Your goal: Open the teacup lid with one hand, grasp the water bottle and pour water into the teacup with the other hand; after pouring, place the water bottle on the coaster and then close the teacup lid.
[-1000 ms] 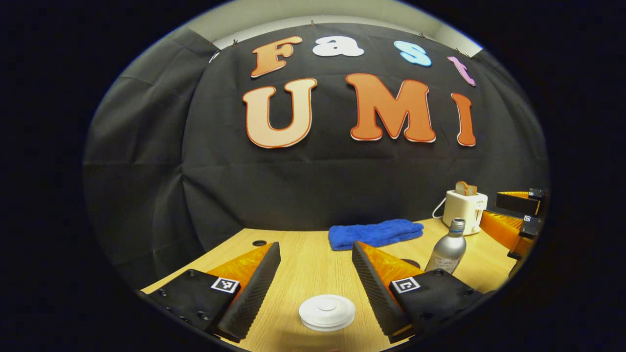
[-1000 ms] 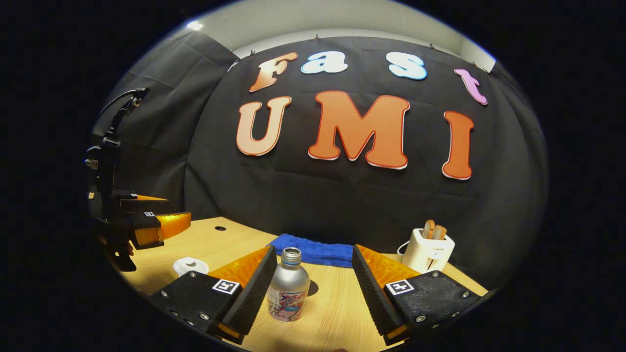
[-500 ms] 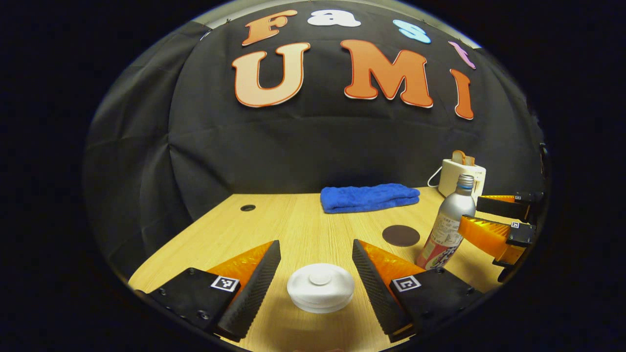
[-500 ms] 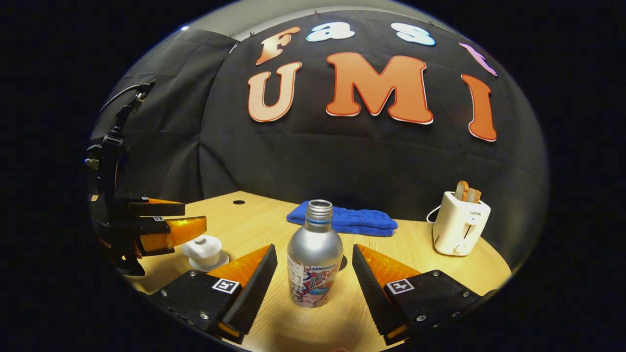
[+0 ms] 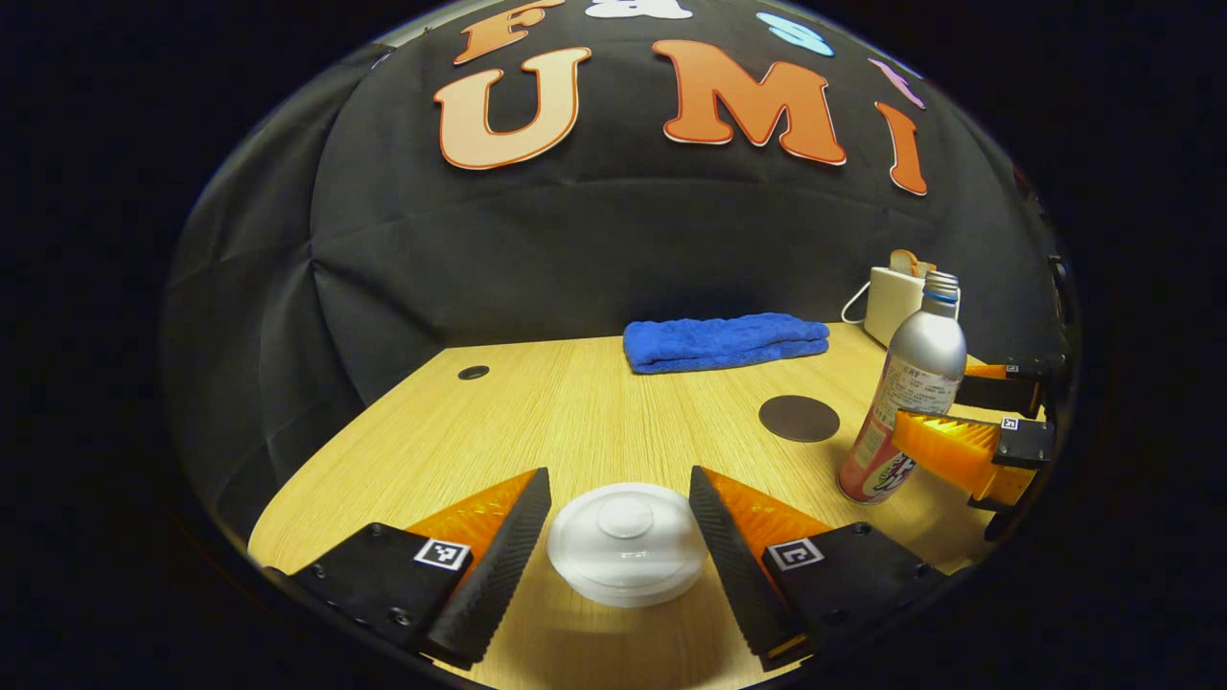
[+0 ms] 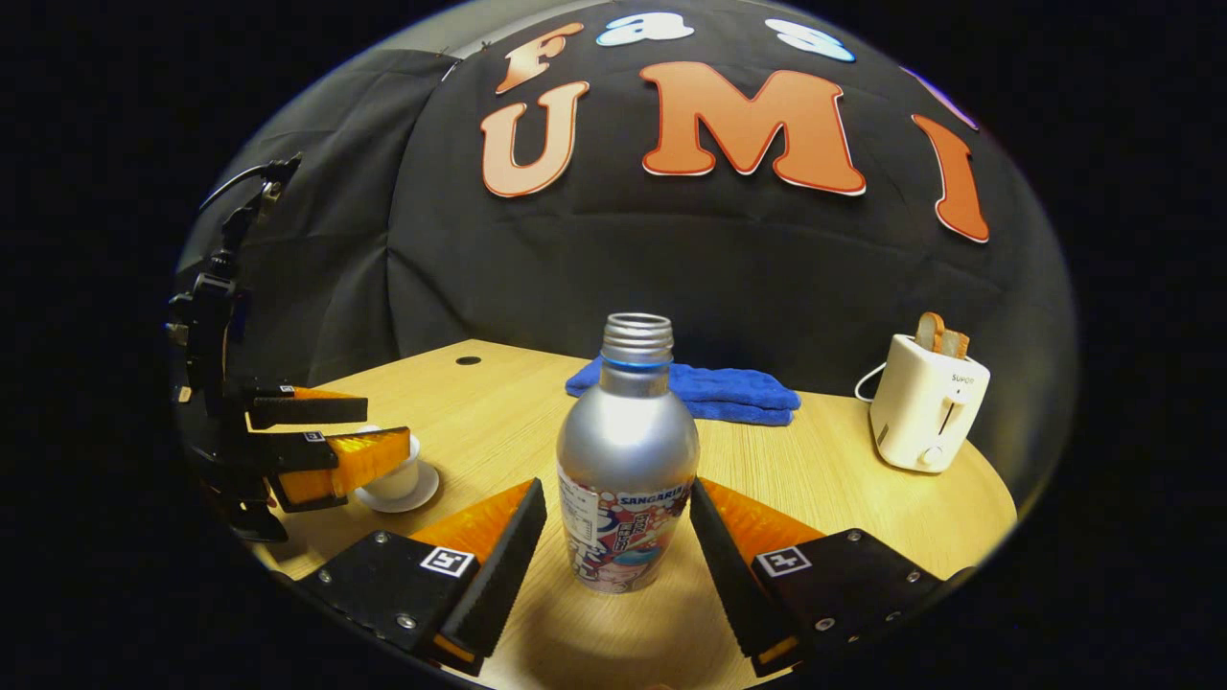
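A white lidded teacup [image 5: 628, 541] sits on the wooden table [image 5: 575, 422], and my left gripper [image 5: 618, 479] stands open with a finger close on each side of the lid. In the right gripper view the same cup [image 6: 398, 476] rests on a saucer, with the left gripper [image 6: 383, 428] around its top. A silver water bottle [image 6: 628, 460], uncapped and upright, stands between the fingers of my open right gripper [image 6: 615, 486]. From the left gripper view the bottle [image 5: 915, 374] has the right gripper [image 5: 949, 407] at its lower half. A dark round coaster [image 5: 798, 419] lies left of the bottle.
A folded blue towel [image 5: 724, 340] lies at the back of the table near the black cloth wall. A white toaster [image 6: 928, 402] with bread in it stands at the back right. A small round hole [image 6: 469, 360] marks the table's far left.
Both grippers have come down and forward. The lid now sits between the left fingers, and the bottle is deeper between the right fingers. Neither gripper's opening has changed.
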Demonstrator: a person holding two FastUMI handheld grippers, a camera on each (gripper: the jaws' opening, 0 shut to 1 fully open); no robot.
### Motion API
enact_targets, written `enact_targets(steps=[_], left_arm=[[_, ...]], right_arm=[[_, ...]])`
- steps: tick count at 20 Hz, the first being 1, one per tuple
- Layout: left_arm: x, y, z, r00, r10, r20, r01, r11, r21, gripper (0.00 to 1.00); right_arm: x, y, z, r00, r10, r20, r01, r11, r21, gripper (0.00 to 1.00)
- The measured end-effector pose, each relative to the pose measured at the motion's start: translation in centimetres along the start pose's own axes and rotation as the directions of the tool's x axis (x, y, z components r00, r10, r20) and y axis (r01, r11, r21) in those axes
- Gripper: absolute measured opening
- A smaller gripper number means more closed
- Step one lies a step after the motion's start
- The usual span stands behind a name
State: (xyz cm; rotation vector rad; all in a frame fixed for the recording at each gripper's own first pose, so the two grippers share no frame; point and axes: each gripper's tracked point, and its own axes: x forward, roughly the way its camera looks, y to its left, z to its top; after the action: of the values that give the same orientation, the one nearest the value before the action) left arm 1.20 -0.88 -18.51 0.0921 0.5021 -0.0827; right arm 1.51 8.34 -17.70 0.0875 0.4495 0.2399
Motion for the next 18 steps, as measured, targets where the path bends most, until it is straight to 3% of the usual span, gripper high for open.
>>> enact_targets(steps=[6, 7, 10, 12, 13, 18], left_arm=[[0.5, -0.2, -0.2, 1.0, -0.015, -0.002, 0.015, 1.0, -0.006, 0.79], [0.6, -0.1, 0.1, 1.0, -0.013, 0.008, 0.013, 1.0, -0.008, 0.71], [0.6, -0.1, 0.3, 1.0, 0.003, 0.009, -0.003, 1.0, 0.008, 0.36], [0.7, -0.1, 0.9, 1.0, -0.001, 0.029, 0.001, 1.0, -0.005, 0.36], [0.6, 0.0, 1.0, 0.999, 0.0, 0.034, 0.0, 1.0, -0.007, 0.36], [-0.6, 1.0, 3.3, 0.992, 0.023, 0.127, -0.019, 0.999, -0.032, 0.36]], right_arm=[[0.9, 0.0, -1.1, 0.999, 0.003, -0.035, -0.003, 1.0, 0.014, 0.86], [0.9, 0.1, -1.0, 0.999, 0.008, -0.032, -0.008, 1.0, 0.018, 0.8], [1.0, 0.5, -0.9, 0.999, 0.02, -0.039, -0.019, 1.0, 0.024, 0.8], [1.0, 0.7, -0.8, 0.999, 0.025, -0.04, -0.024, 1.0, 0.018, 0.75], [0.9, 0.7, -0.7, 0.999, 0.023, -0.038, -0.023, 1.0, 0.01, 0.79], [0.2, 0.4, 0.8, 1.0, 0.01, -0.016, -0.011, 0.998, -0.065, 0.78]])
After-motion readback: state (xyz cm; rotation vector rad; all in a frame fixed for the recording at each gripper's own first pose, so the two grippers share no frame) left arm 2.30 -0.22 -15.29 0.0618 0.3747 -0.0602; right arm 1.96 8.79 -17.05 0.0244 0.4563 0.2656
